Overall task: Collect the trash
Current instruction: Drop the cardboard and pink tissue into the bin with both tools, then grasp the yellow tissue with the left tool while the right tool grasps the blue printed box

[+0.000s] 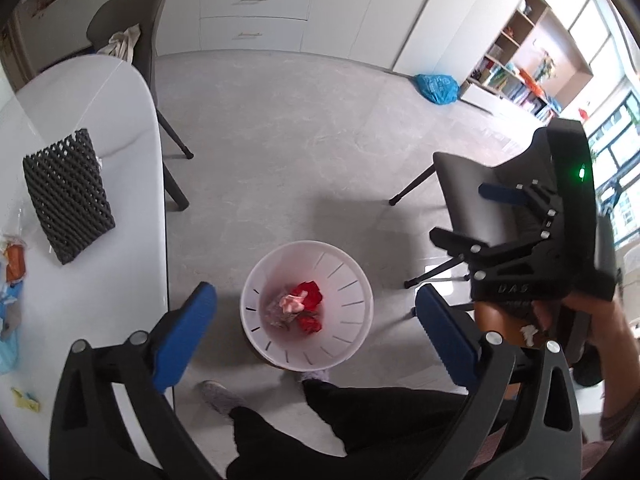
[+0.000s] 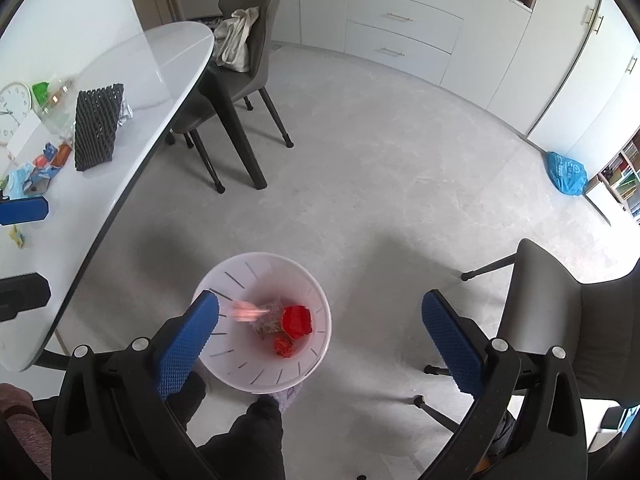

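White bin (image 1: pixel 352 280): a slotted plastic basket was parked on the grey floor (image 1: pixel 280 140), right by the person's dark trouser legs (image 1: pixel 360 420) and shoes, between the bench and a grey chair (image 1: pixel 464 200).
Trash in bin: red crumpled wrappers (image 1: pixel 310 296) were seen at the bottom, plus a clear-ish packet and a pale pink scrap (image 1: pixel 291 302). In the right wrist view the pink scrap (image 2: pixel 250 312) was smeared into a blur over the bin (image 2: pixel 228 356), so whether it had landed couldn't be told.
Left claw (image 1: pixel 316 312): blue pads (image 1: pixel 188 332) were spread wide, nothing pinched, and it was pointed steeply down at the bin.
Right claw (image 2: pixel 320 332): also spread wide and empty, held over the bin, pads (image 2: pixel 188 344) either side of it in view. It was also caught from the left wrist camera (image 1: pixel 496 216), gripped in a hand (image 1: pixel 592 320).
Bench (image 1: pixel 100 280): white top, with leftover litter sat on it – blue and orange wrappers (image 2: pixel 44 166) near the edge of view, a small yellow scrap (image 1: pixel 24 398), and a black lattice block (image 1: pixel 68 196) stood beside them.
Clock (image 2: pixel 14 108): a white one was lying on the bench further back, next to a green thing and some clear plastic.
Background: a second chair (image 2: pixel 248 40) with a cloth bag (image 2: pixel 238 40) draped on it, white drawers, and a blue plastic bag (image 2: pixel 566 174) on the floor by the shelves.
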Demonstrator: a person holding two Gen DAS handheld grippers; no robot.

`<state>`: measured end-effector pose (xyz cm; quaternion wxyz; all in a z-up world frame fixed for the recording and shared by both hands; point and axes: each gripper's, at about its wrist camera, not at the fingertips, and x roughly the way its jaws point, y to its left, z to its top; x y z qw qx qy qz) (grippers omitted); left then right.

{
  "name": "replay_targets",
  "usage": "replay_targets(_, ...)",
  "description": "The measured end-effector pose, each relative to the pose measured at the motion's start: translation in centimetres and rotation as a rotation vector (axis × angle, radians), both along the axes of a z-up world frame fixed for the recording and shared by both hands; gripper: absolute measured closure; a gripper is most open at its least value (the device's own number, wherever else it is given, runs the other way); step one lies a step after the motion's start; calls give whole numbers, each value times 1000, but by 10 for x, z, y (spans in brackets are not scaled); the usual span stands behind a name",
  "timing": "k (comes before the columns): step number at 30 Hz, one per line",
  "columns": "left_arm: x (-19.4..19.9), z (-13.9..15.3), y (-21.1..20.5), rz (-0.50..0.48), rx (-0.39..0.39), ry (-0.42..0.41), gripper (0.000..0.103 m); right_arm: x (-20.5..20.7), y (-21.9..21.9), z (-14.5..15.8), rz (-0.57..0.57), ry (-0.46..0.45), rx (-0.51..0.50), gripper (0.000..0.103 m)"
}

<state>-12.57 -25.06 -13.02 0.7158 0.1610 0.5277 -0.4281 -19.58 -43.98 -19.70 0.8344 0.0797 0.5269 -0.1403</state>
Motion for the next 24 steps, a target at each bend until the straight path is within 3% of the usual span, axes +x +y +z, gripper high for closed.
replay_targets(15,29,4,45,125,14,-8,8,24,37,10,57,-17,-5,2)
replay_targets(24,61,9,139,334,50,-66,8,78,115,32,226,-75,20,2)
